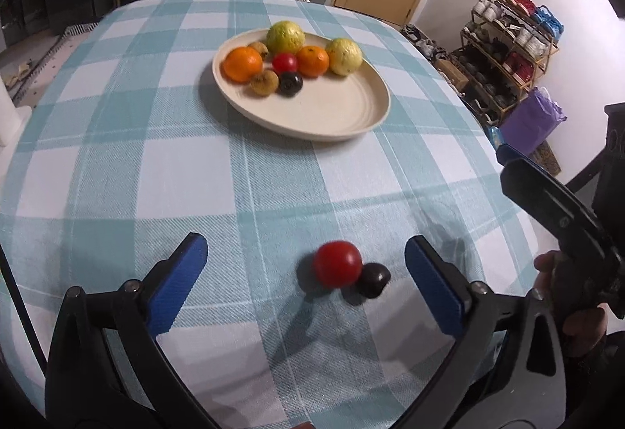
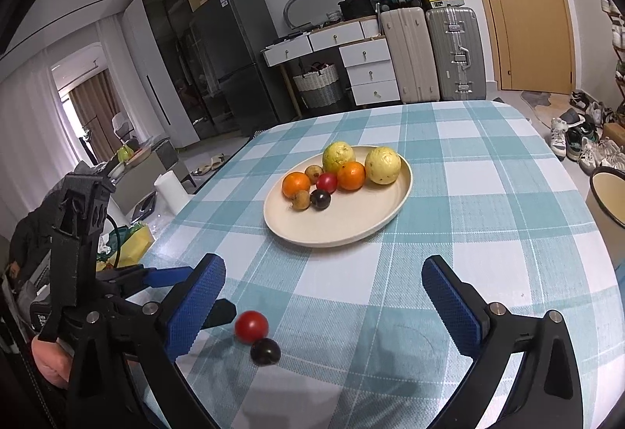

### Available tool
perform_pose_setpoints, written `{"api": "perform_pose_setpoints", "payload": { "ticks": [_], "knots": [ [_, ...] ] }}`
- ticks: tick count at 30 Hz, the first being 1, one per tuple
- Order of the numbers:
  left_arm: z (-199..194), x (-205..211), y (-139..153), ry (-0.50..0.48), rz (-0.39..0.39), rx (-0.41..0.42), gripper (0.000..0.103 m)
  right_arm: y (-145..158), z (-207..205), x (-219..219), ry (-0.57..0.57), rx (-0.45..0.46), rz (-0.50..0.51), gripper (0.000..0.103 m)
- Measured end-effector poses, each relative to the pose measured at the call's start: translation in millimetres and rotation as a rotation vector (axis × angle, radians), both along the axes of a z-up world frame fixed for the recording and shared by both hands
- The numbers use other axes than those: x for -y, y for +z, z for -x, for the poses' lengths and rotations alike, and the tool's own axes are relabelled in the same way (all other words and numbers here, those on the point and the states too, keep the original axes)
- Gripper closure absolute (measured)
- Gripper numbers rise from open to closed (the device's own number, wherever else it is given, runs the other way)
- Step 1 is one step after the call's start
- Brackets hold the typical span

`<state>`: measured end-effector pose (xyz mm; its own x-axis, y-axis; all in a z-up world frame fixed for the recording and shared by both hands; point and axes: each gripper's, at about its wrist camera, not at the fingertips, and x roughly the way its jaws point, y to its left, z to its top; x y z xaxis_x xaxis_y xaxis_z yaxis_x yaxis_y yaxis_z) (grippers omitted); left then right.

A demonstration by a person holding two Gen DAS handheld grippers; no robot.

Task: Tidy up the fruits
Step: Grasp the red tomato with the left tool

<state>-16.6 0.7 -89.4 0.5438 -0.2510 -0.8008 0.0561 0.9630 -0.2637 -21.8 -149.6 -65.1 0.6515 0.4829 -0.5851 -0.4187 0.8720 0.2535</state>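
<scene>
Red and near-black, two small round fruits, a red tomato (image 1: 337, 264) and a dark plum (image 1: 374, 280), lay touching each other on the tabletop (image 1: 117, 175), well short of the cream plate (image 1: 332, 116) where the other fruit sat grouped toward its far side. The left tool (image 1: 306, 278) hovered with its blue pads spread wide, pinching nothing, the pair of fruits lying between them. The right tool (image 2: 324, 306) was likewise spread and empty, with the fruits nearer its left pad. The likely trouble: both fruits were round and pressed together, so closing on one could nudge the other into a roll across the cloth, perhaps toward the near edge; the two tools, close together, could also knock each other. The surface was a teal-and-white checked cloth, soft-looking and faintly creased. Beyond it stood suitcases (image 2: 429, 54), white drawers (image 2: 367, 73), a wooden door (image 2: 523, 7) and a shoe rack (image 1: 504, 50).
</scene>
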Motion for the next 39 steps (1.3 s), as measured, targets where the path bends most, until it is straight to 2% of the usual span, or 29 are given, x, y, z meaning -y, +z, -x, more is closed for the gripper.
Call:
{"api": "perform_pose_setpoints", "payload": {
  "ticks": [16,22,25,28,30,31,33,39],
  "knots": [
    [-4.2,0.4,-17.8,-0.016,0.040,-0.058,0.001,-7.5,3.2,2.9,-0.006,-0.022,0.006,0.000],
    [-4.3,-3.6,-19.8,-0.019,0.094,-0.044,0.004,-10.8,2.2,2.4,-0.005,-0.035,0.009,0.000],
    [-5.0,-6.8,-19.6,-0.020,0.127,-0.039,0.020,-12.9,1.2,1.8,-0.006,-0.043,0.011,0.000],
    [-6.0,-8.3,-21.4,-0.030,0.151,-0.050,0.039,-13.8,2.7,0.9,-0.004,-0.046,0.013,0.000],
    [-6.0,-6.5,-22.6,-0.047,0.155,-0.057,0.056,-14.4,2.6,0.8,-0.005,-0.047,0.014,0.000],
    [-5.2,-5.3,-23.4,-0.055,0.155,-0.058,0.058,-14.5,2.7,0.8,-0.005,-0.048,0.013,0.000],
    [-4.4,-1.4,-25.3,-0.080,0.161,-0.065,0.074,-14.9,2.6,0.6,-0.004,-0.049,0.014,0.000],
    [-4.2,1.0,-26.5,-0.102,0.182,-0.066,0.078,-18.6,4.0,-0.9,-0.001,-0.062,0.019,0.000]
  ]
}}
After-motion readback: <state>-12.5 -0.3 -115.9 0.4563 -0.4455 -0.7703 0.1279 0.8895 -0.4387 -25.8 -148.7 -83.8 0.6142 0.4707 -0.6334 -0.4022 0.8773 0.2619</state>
